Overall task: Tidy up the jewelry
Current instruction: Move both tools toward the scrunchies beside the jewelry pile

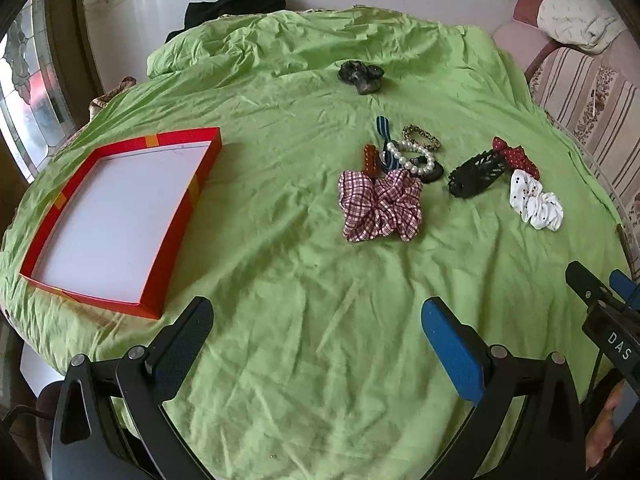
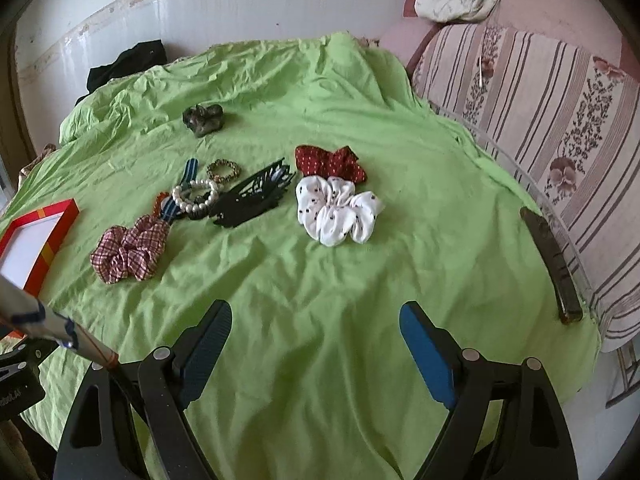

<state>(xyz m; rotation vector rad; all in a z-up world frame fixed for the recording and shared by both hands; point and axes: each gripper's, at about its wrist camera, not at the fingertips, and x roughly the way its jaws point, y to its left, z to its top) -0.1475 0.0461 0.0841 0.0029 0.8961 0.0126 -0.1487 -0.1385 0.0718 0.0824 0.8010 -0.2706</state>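
A red box (image 1: 120, 216) with a white floor lay open on the green sheet (image 1: 300, 300) covering the counter, and everything else could be placed from it. Well to the right of the box sat a plaid scrunchie (image 1: 380, 208), nothing inside the box itself. Just behind the scrunchie, farther from the box's near edge, lay a tangle: a pearl bracelet (image 1: 412, 158), a striped ribbon (image 1: 384, 132), a small brown clip (image 1: 369, 158) and a leopard-print hair tie (image 1: 422, 138). Farther right again rested a black claw clip (image 1: 476, 174), with a red dotted scrunchie (image 1: 516, 158) touching its far end and a white dotted scrunchie (image 1: 536, 204) just beside it. A dark scrunchie (image 1: 362, 76) sat alone toward the back, apart from the rest. The left tongs (image 1: 318, 320) hung above bare sheet near the box's near right corner, spread wide with nothing between them. The right tongs (image 2: 316, 324) were likewise wide apart and empty, over bare sheet well right of the box, short of the white scrunchie.
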